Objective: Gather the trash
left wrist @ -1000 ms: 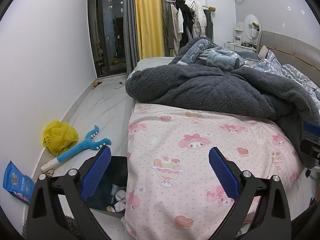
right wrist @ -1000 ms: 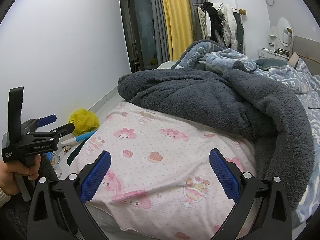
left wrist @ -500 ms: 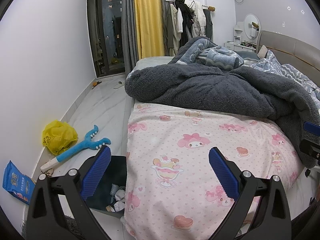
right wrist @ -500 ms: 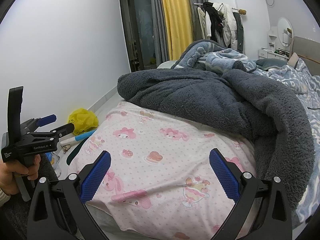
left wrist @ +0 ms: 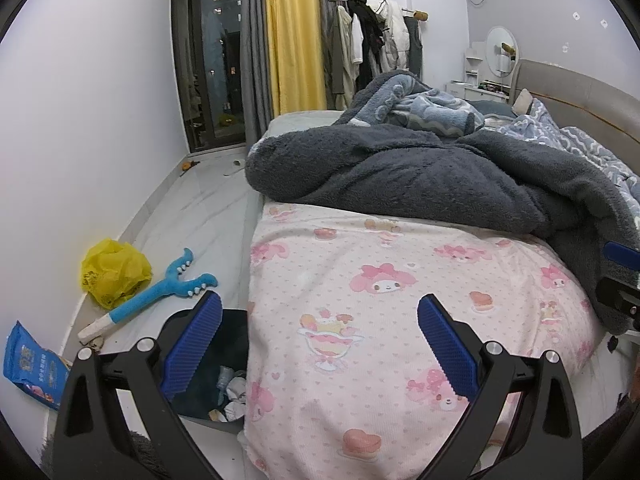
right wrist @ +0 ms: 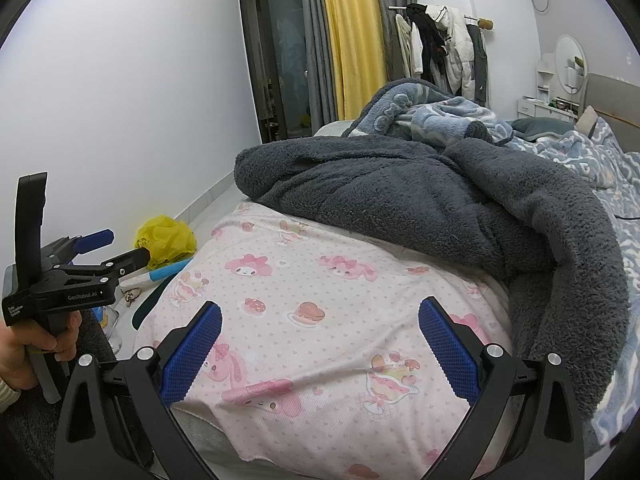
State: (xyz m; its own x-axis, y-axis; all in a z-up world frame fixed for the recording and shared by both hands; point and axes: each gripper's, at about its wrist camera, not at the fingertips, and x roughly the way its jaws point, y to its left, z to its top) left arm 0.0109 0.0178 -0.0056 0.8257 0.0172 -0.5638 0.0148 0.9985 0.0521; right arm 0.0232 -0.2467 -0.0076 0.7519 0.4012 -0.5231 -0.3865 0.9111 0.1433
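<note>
A crumpled yellow plastic bag (left wrist: 114,276) lies on the floor by the wall, also in the right wrist view (right wrist: 166,242). A blue snack packet (left wrist: 34,370) lies at the lower left against the wall. A dark trash bin (left wrist: 222,368) with white scraps inside stands beside the bed, under my left gripper (left wrist: 318,322), which is open and empty. My right gripper (right wrist: 320,332) is open and empty above the pink pillow (right wrist: 320,320). In the right wrist view the left gripper (right wrist: 116,252) shows at the left, held by a hand (right wrist: 24,356).
A blue and white toy fork (left wrist: 152,296) lies on the floor next to the yellow bag. The bed carries a pink cartoon pillow (left wrist: 400,312) and a dark grey fleece blanket (left wrist: 420,176). White floor (left wrist: 200,216) runs to a dark glass door (left wrist: 208,56).
Both views have shifted only very slightly. Both grippers stay open and nothing was picked up or dropped.
</note>
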